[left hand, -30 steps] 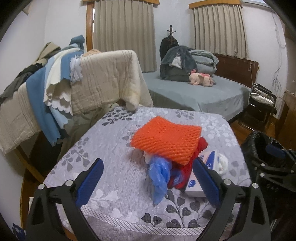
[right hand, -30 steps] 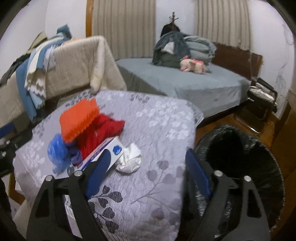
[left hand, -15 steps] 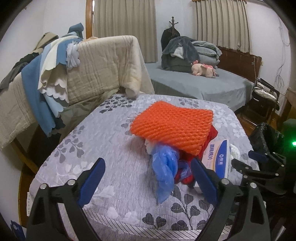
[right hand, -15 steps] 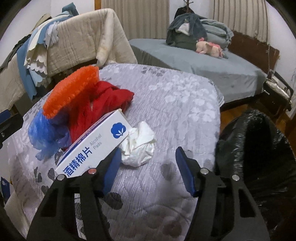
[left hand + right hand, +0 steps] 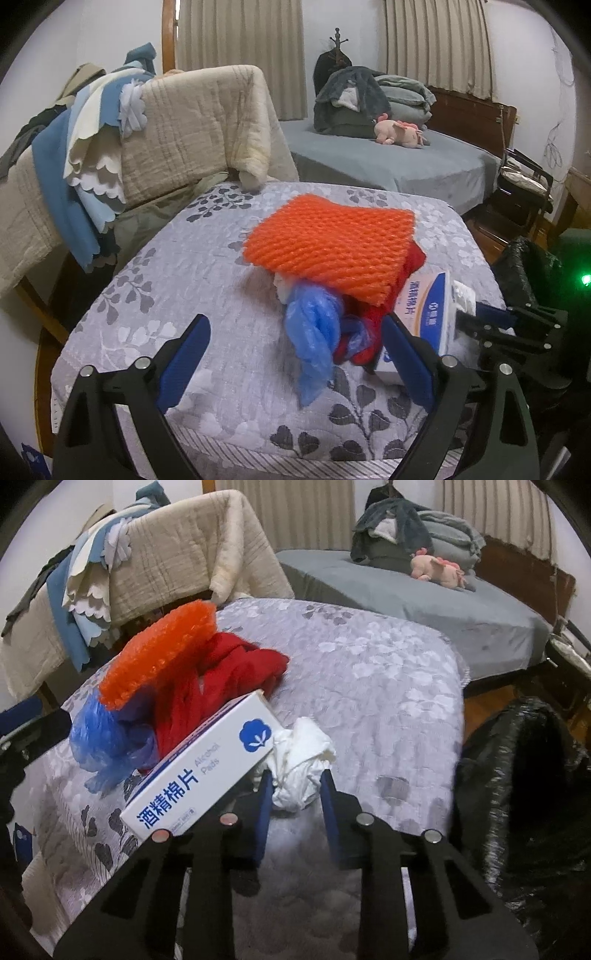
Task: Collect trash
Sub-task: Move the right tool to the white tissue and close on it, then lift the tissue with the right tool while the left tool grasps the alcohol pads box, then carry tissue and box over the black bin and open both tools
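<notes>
Closing on the first piece: right gripper point(image 5: 295, 779) jaws have just been narrowing around the crumpled white tissue point(image 5: 301, 762). Both blue pads now sit against its flanks, so I read it as pinched but not yet lifted off the grey floral tabletop point(image 5: 369, 672).

Tissue lies at 12 o'clock from the right wrist camera, touching the corner of the alcohol pads box point(image 5: 201, 771) at 10 o'clock. Black-lined trash bin point(image 5: 524, 775) stands at 3 o'clock, just off the table edge.

Left gripper point(image 5: 295, 365) is wide open and empty, hovering over the near table edge. Blue plastic bag point(image 5: 314, 332) hangs between its fingers but untouched. Orange foam net point(image 5: 332, 243) and red cloth point(image 5: 221, 675) are piled at 12–1 o'clock.

Next move, my read: lift straight up clear of the box corner, swing toward 3 o'clock over the bin mouth, release. Soft wad may slip, or snag the box. The rest of the pile remains.
</notes>
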Tool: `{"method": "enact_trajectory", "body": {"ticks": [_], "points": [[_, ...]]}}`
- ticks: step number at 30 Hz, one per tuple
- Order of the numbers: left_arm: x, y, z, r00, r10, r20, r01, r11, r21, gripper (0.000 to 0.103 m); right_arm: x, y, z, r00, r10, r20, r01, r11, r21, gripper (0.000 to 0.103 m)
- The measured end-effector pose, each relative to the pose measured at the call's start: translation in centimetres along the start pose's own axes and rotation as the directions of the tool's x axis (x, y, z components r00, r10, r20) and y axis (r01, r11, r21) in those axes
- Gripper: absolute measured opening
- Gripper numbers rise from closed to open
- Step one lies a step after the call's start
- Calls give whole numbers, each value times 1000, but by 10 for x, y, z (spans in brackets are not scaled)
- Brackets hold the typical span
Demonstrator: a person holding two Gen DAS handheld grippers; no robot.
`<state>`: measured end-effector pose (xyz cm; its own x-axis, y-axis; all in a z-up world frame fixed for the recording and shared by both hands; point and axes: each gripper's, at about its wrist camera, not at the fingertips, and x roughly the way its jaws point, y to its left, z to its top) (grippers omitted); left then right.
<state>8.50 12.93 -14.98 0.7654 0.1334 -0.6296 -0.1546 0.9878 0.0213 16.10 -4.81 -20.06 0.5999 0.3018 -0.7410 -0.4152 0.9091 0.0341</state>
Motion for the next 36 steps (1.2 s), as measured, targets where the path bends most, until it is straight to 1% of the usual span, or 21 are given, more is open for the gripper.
{"method": "enact_trajectory", "body": {"ticks": [4, 7, 10, 14, 19, 20, 22, 25, 29, 34, 36], "points": [[0, -13, -2, 999, -38, -8, 38, 999, 17, 89, -11, -7, -3, 999, -52, 16, 52, 999, -5, 24], [0, -25, -3, 998, -63, -10, 64, 997, 35, 89, -24, -15, -4, 997, -70, 37, 70, 998, 4, 24], [1, -36, -4, 996, -91, -16, 92, 995, 46, 88, -37, -21, -3, 994, -92, 61, 93, 996, -13, 24], [3, -54, -7, 992, -128, -25, 129, 989, 72, 88, -49, -34, -5, 993, -97, 72, 96, 995, 17, 24], [8, -71, -14, 988, -152, -38, 156, 982, 103, 87, -58, -44, -11, 991, -108, 74, 105, 993, 45, 24], [10, -75, -16, 987, -152, -43, 156, 982, 109, 86, -59, -45, -12, 991, -110, 73, 106, 993, 52, 24], [15, -81, -20, 987, -151, -58, 157, 980, 118, 80, -60, -49, -15, 991, -111, 69, 107, 992, 65, 24], [24, -90, -26, 986, -149, -80, 158, 979, 126, 76, -59, -52, -18, 993, -104, 61, 99, 991, 85, 24], [33, -101, -31, 986, -137, -96, 150, 977, 153, 74, -59, -55, -20, 994, -97, 59, 91, 991, 94, 24], [45, -107, -34, 983, -134, -129, 154, 974, 167, 59, -63, -59, -21, 994, -90, 59, 83, 990, 117, 24], [49, -109, -35, 981, -132, -141, 155, 973, 173, 56, -64, -60, -21, 994, -92, 60, 85, 990, 117, 24]]}}
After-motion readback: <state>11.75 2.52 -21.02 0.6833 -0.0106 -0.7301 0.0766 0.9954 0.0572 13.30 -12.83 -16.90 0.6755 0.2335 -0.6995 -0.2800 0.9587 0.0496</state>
